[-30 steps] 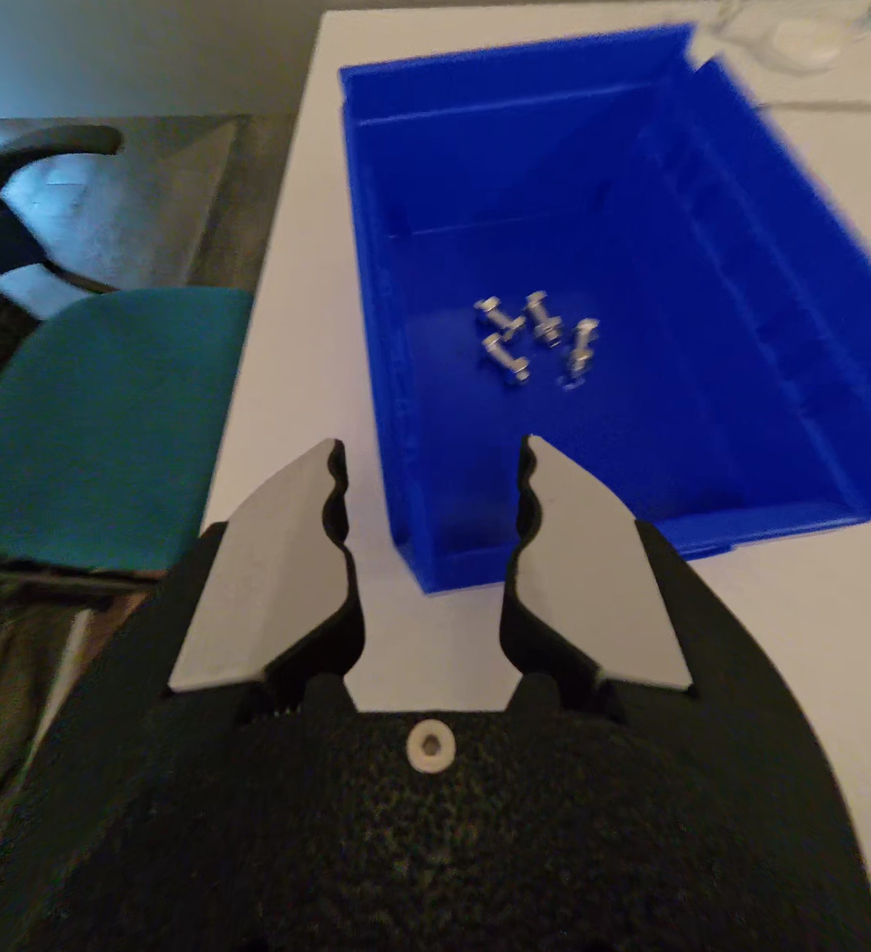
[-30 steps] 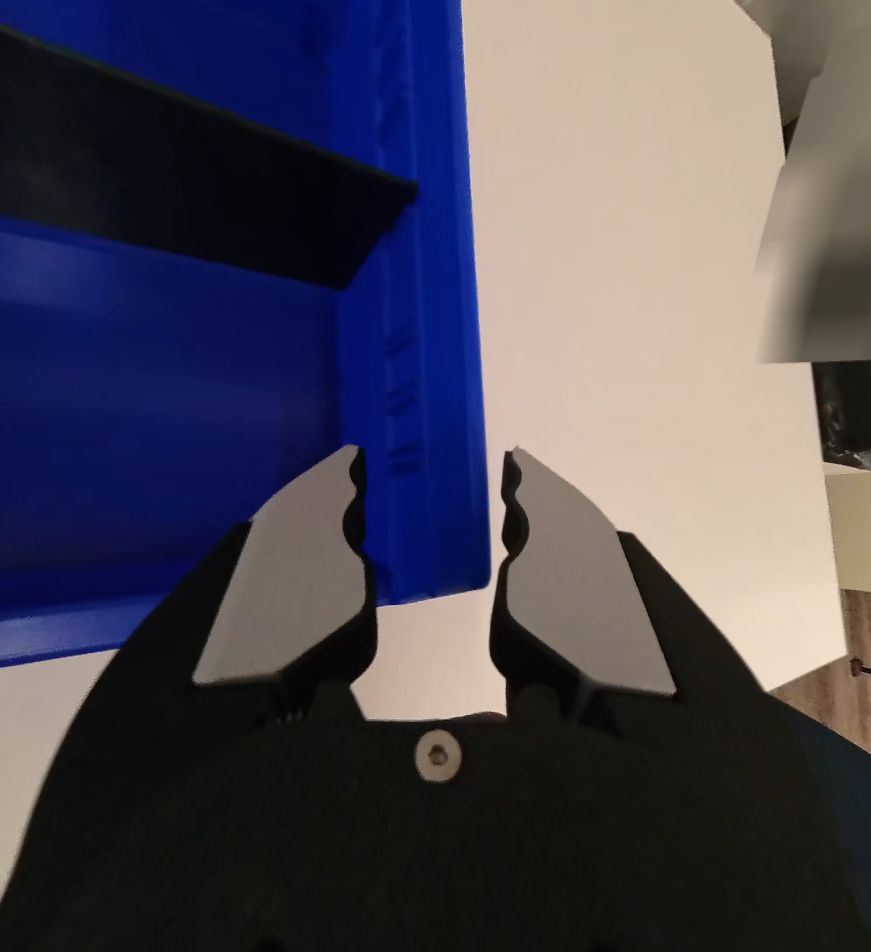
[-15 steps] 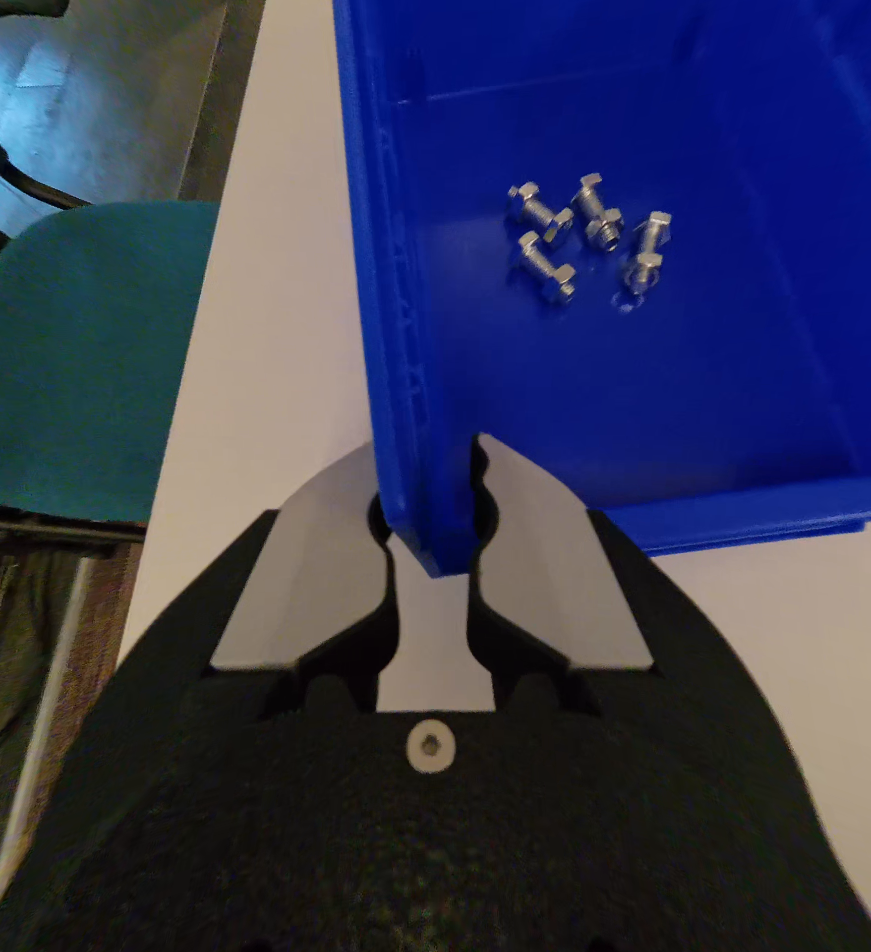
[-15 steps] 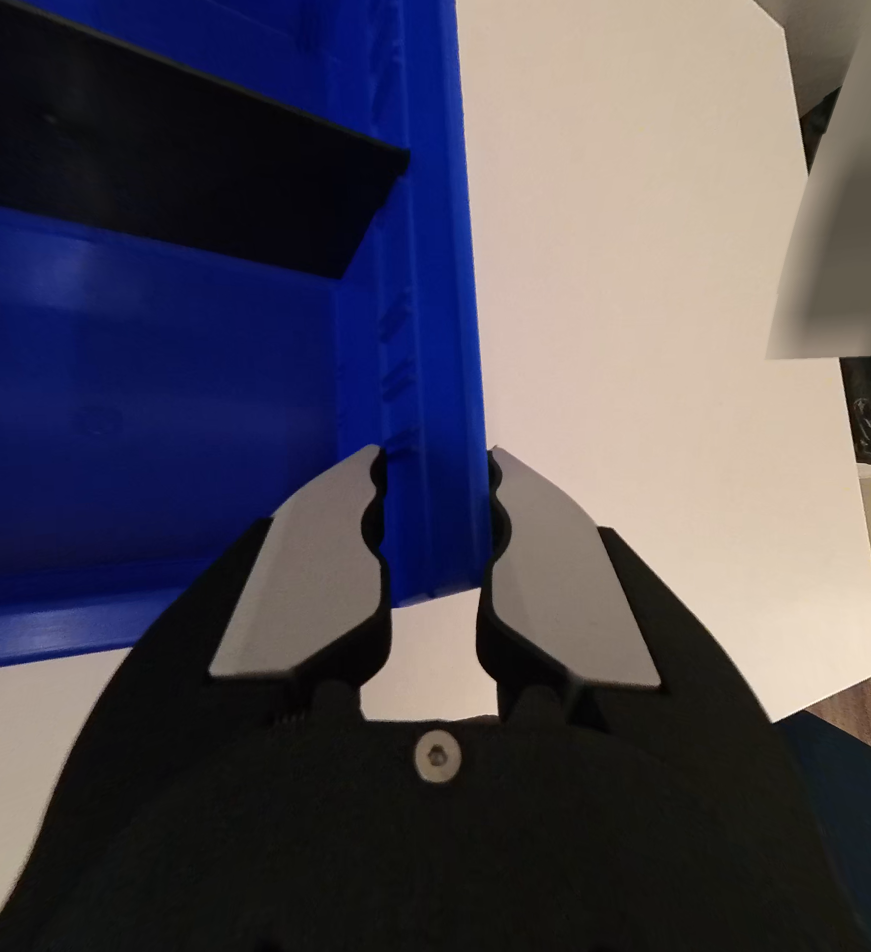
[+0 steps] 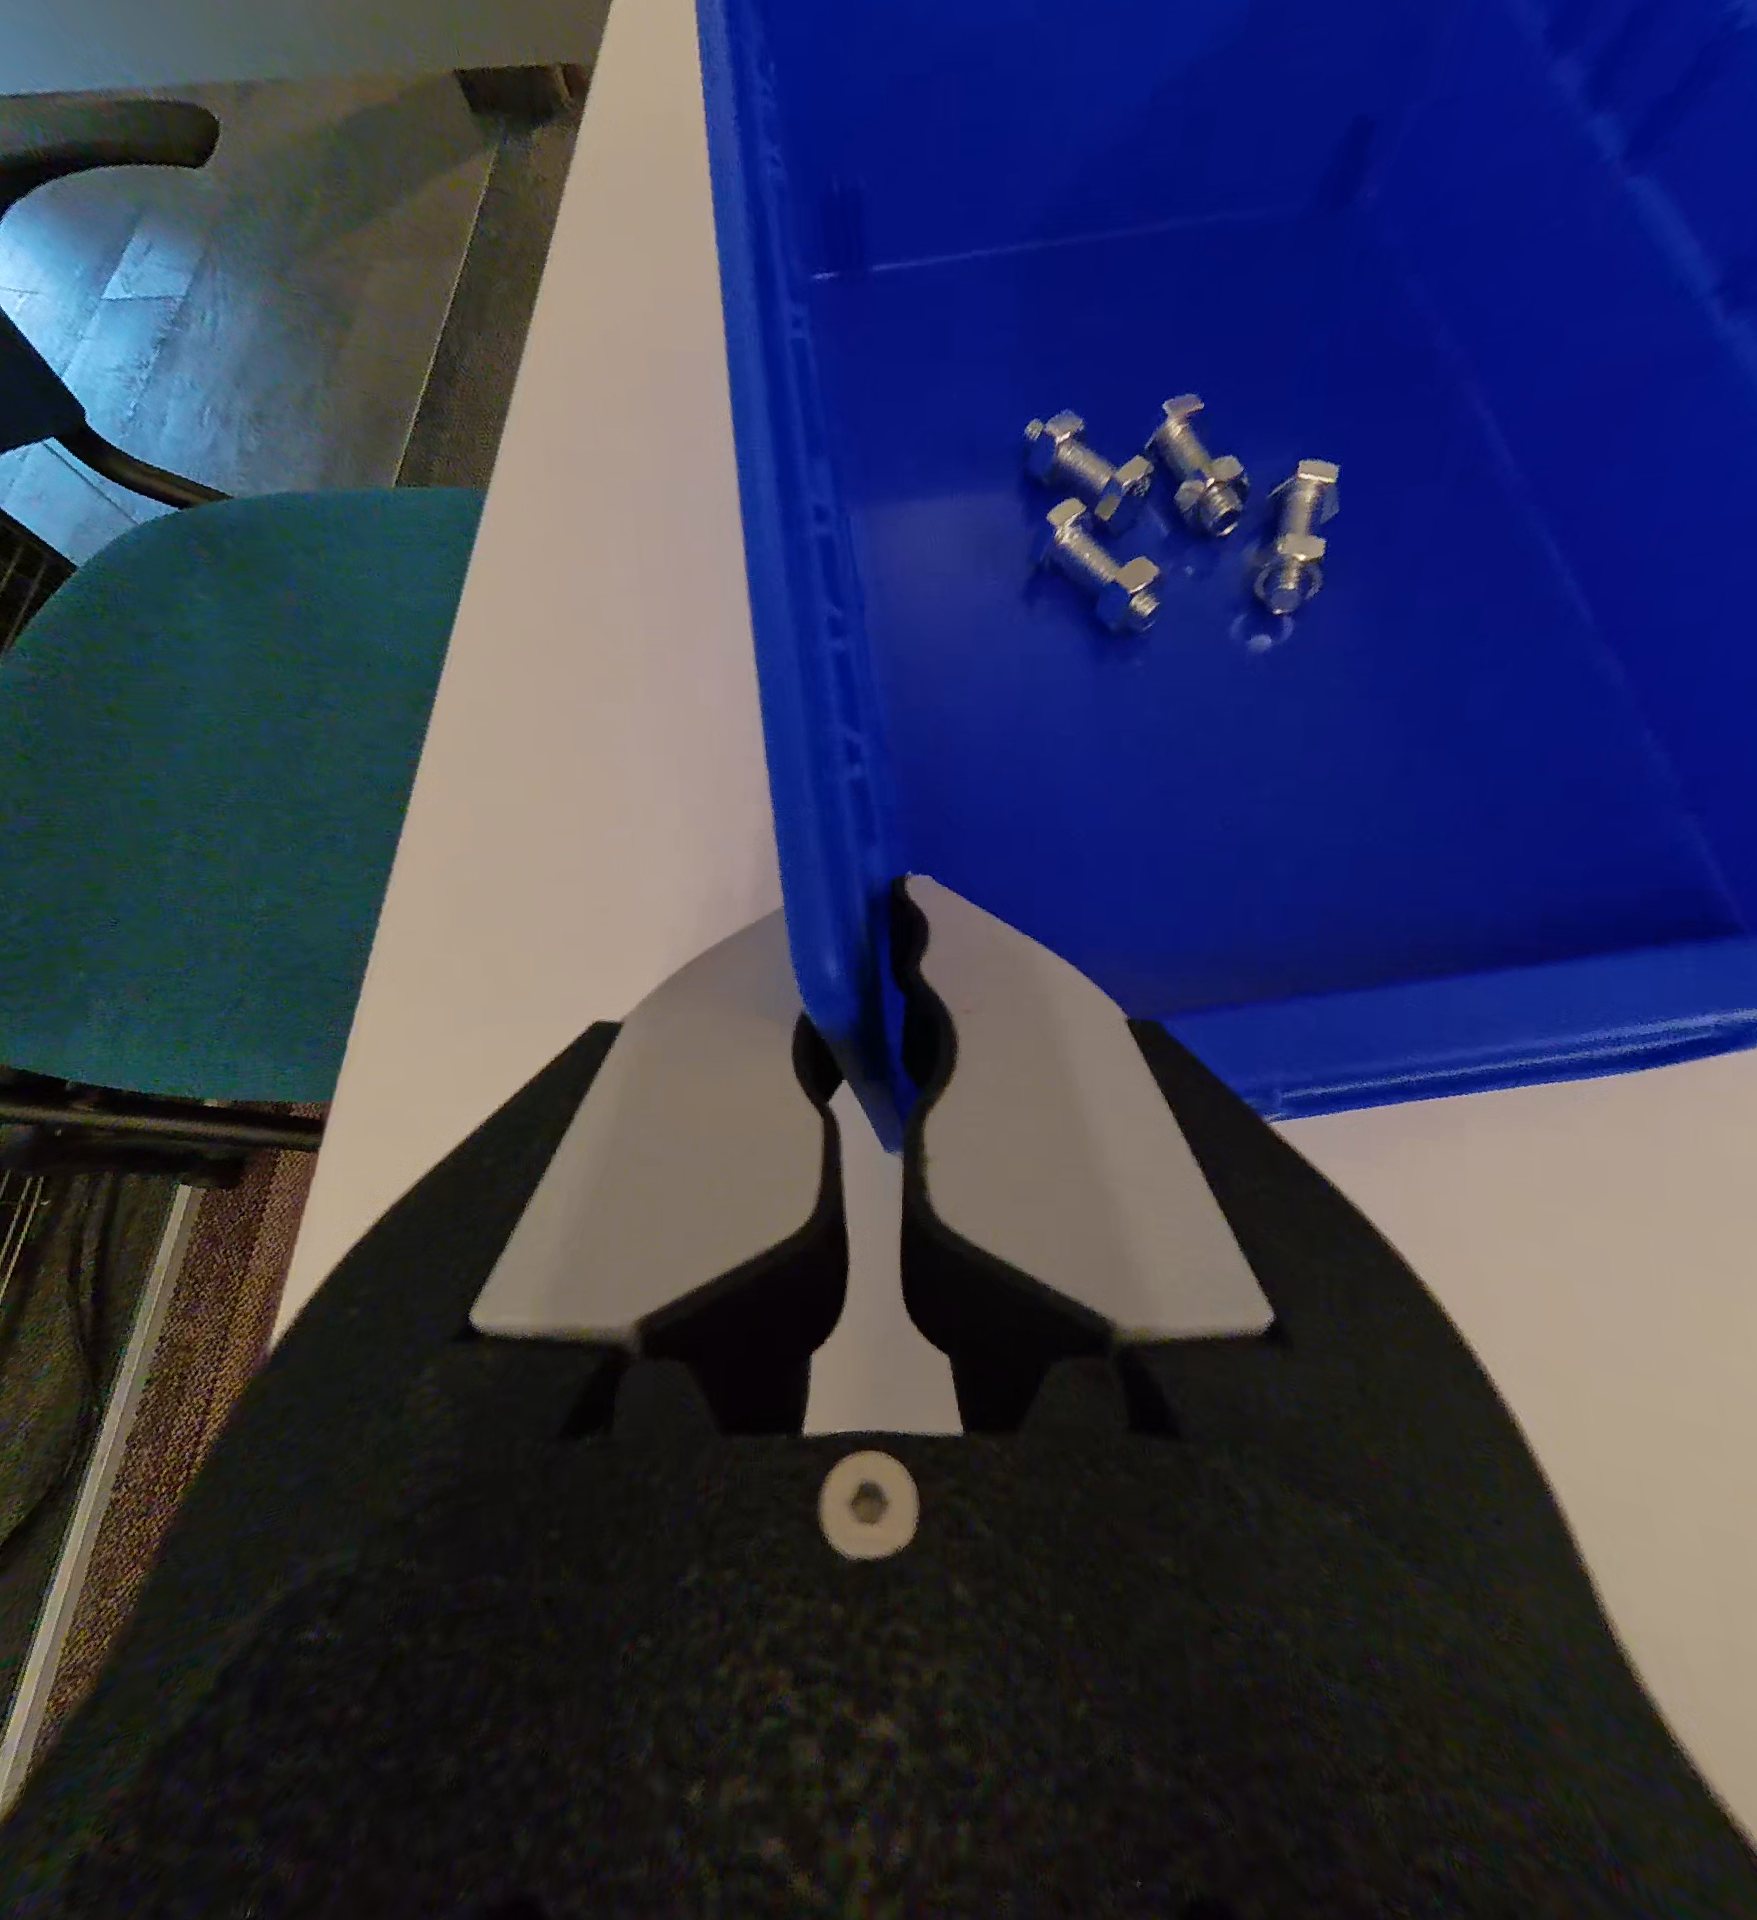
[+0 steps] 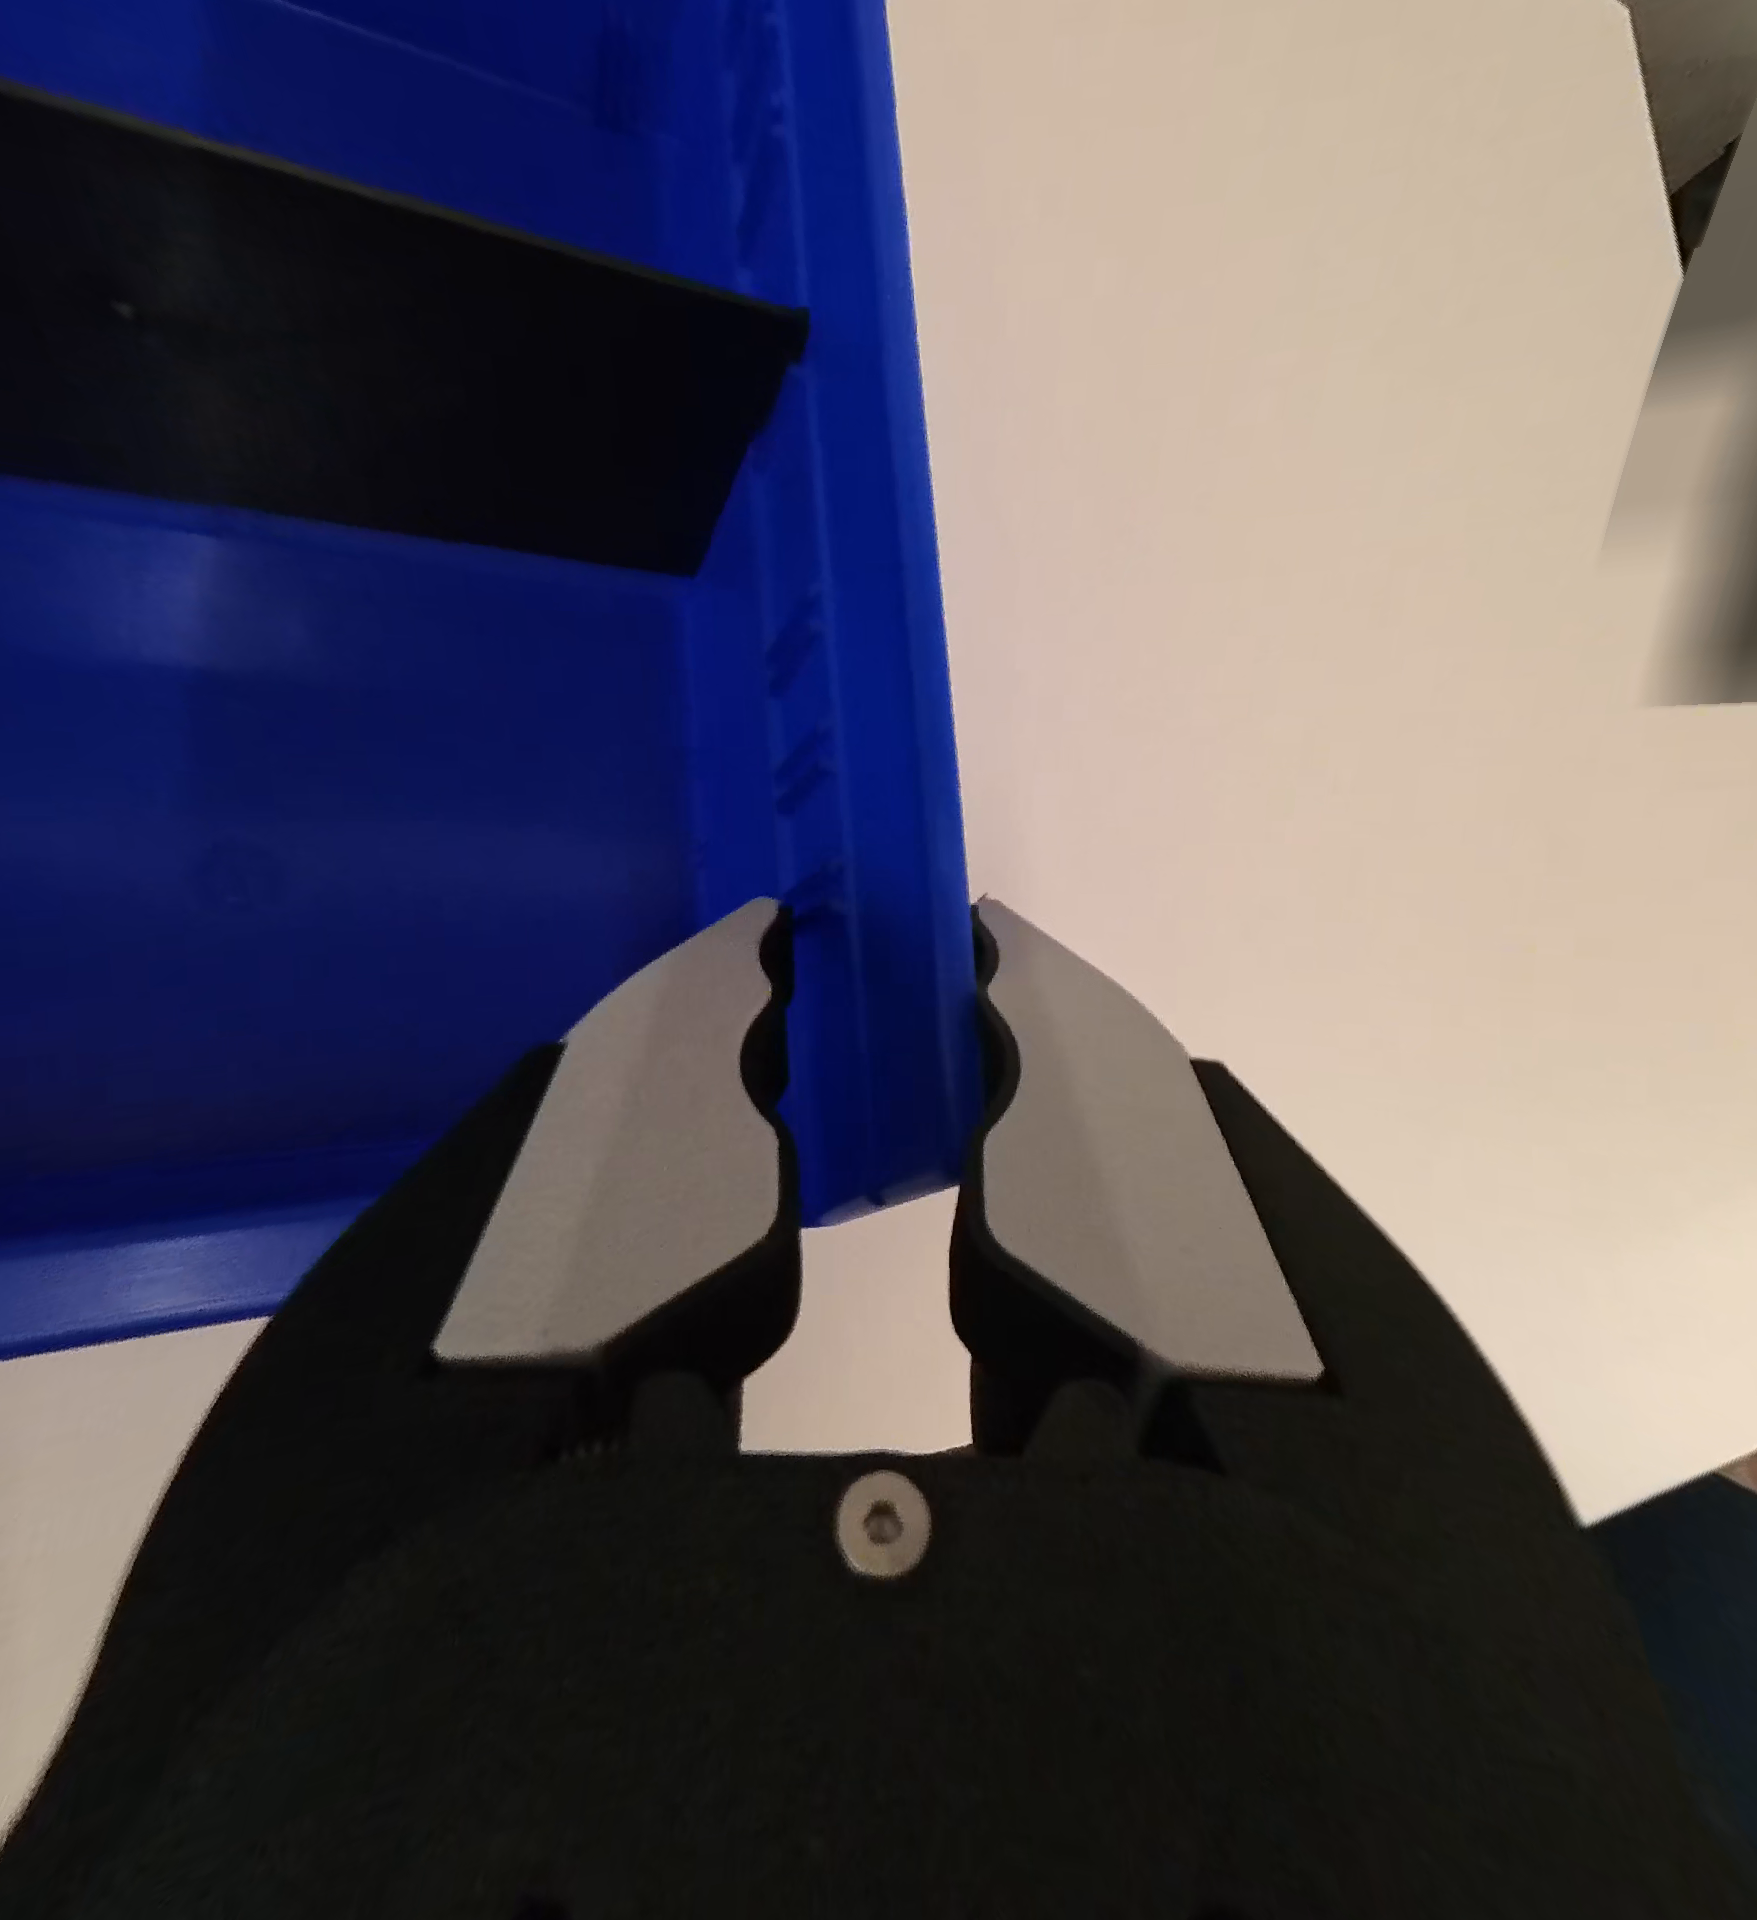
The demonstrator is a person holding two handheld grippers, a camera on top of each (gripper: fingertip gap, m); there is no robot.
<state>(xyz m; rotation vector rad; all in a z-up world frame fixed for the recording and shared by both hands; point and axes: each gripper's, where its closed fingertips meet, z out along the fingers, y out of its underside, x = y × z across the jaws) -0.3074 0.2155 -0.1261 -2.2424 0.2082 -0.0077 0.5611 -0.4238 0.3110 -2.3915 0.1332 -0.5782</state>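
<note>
**Two grippers clamped on one blue bin**

One teal chair seat, cloth-covered and rounded, sits left of the blue bin, beyond the edge of the smooth white table that the bin stands on. The left gripper has its two grey wedge fingers nearly together, pinching the thin left wall of the bin at its near corner; one finger is outside the wall, one inside. The bin is glossy moulded plastic, rectangular, with ribbed rims. On its floor, right of that wall, lie four shiny metal bolts, each with a hex head and a nut. One black flat divider crosses the bin's interior. The right gripper grips the wider right rim, its wavy black pads pressed to both sides
</note>
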